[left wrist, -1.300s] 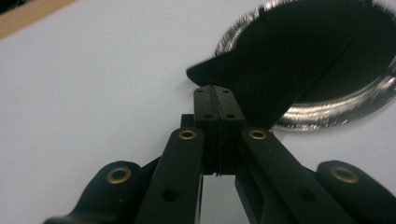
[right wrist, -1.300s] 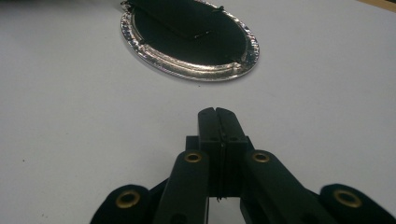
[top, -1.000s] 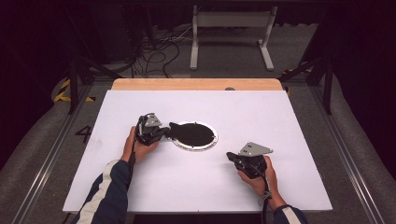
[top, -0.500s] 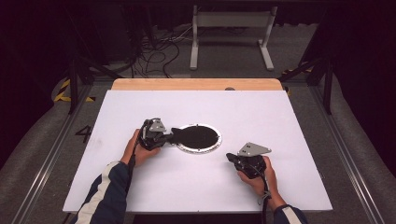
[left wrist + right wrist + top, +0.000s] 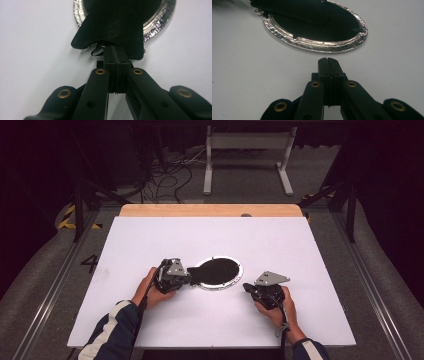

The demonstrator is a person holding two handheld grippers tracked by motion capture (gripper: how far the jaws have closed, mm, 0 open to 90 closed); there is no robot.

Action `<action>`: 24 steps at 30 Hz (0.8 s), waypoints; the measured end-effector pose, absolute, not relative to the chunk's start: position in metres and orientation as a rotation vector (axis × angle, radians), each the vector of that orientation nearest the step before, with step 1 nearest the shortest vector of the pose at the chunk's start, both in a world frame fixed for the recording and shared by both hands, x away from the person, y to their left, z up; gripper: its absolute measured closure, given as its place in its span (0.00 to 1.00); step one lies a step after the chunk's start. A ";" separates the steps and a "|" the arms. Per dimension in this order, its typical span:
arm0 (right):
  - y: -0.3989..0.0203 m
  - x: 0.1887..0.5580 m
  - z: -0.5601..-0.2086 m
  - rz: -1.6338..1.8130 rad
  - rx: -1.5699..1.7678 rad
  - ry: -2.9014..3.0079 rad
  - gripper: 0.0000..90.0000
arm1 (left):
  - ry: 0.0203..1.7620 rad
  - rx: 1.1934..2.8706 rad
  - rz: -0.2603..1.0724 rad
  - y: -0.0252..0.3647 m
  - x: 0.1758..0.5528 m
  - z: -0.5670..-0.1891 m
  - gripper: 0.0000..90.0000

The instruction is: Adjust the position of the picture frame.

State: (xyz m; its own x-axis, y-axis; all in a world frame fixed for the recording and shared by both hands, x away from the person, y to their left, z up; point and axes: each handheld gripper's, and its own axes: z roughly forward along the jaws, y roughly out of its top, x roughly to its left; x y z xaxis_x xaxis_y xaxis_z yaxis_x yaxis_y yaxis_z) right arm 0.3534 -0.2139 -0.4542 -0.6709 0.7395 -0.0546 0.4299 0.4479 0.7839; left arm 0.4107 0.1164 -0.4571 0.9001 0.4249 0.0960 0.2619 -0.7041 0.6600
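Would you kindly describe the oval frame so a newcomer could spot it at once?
On the white table, look just ahead of the two hands, near the middle. The oval frame lies flat there, its shiny silver rim ringing a black backing, the single gleaming thing on the bare white top.

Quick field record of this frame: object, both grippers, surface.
object: oval silver picture frame, face down, black back up
stand: black easel flap on the frame's back, flared foot toward the left gripper
left gripper: jaws shut, tips at the flap's foot edge; whether they pinch anything cannot be told
right gripper: jaws shut, nothing held, just short of the frame rim, not touching
surface: white tabletop, wooden strip along the far edge
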 end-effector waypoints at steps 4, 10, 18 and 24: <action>-0.214 0.358 -0.454 1.076 1.007 2.307 1.00 | 0.464 2.397 0.297 0.112 0.403 -0.456 1.00; -0.210 0.367 -0.455 1.071 1.033 2.311 1.00 | 0.426 2.399 0.282 0.105 0.393 -0.457 1.00; -0.205 0.374 -0.460 1.037 1.059 2.331 1.00 | 0.402 2.395 0.236 0.098 0.385 -0.457 1.00; -0.205 0.379 -0.460 1.036 1.084 2.311 1.00 | 0.397 2.390 0.234 0.096 0.382 -0.458 1.00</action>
State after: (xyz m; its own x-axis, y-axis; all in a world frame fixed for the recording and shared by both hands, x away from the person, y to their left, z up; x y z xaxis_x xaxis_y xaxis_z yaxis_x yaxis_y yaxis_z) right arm 0.3787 -0.2051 -0.4603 -0.6278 0.7777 -0.0318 0.4936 0.4294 0.7563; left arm 0.3815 0.0963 -0.4575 0.9369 0.3445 0.0602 0.2194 -0.7130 0.6660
